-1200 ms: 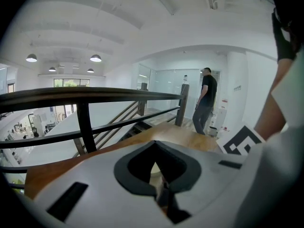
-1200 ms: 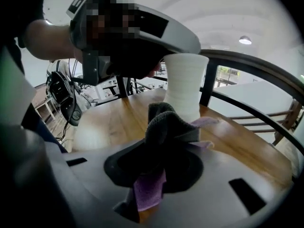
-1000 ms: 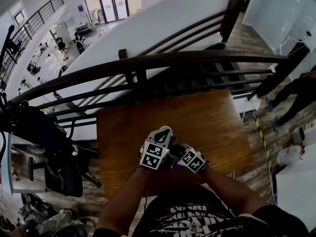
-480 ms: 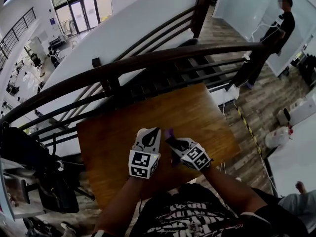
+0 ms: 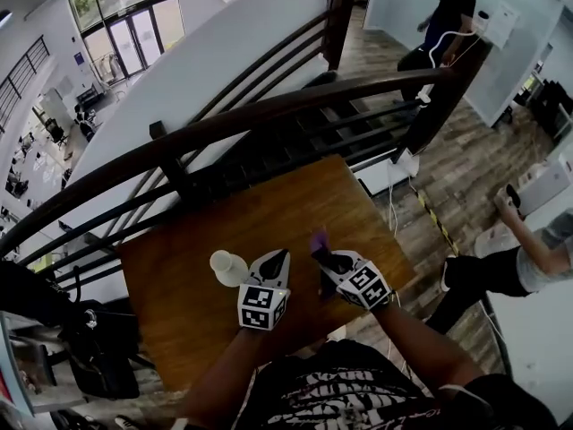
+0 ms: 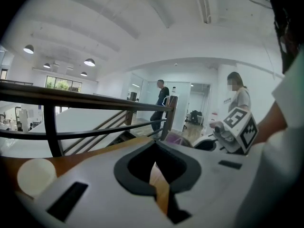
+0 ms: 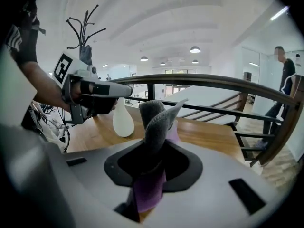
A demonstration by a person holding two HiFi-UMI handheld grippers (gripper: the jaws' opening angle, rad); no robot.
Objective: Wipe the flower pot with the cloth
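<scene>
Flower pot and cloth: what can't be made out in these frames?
- Top of the flower pot: in the right gripper view it sits behind the left gripper.
- Dirt on the flower pot: too small in the head view.
- Its base: in the left gripper view, that gripper's own body covers it.
- Full size of the cloth: bunched in the right gripper.
- Whether the left gripper touches the flower pot: no view settles it.

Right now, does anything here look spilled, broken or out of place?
Nothing stands out: the white flower pot sits on the wooden table, no spill around it, and the cloth is bunched in the right gripper.
</scene>
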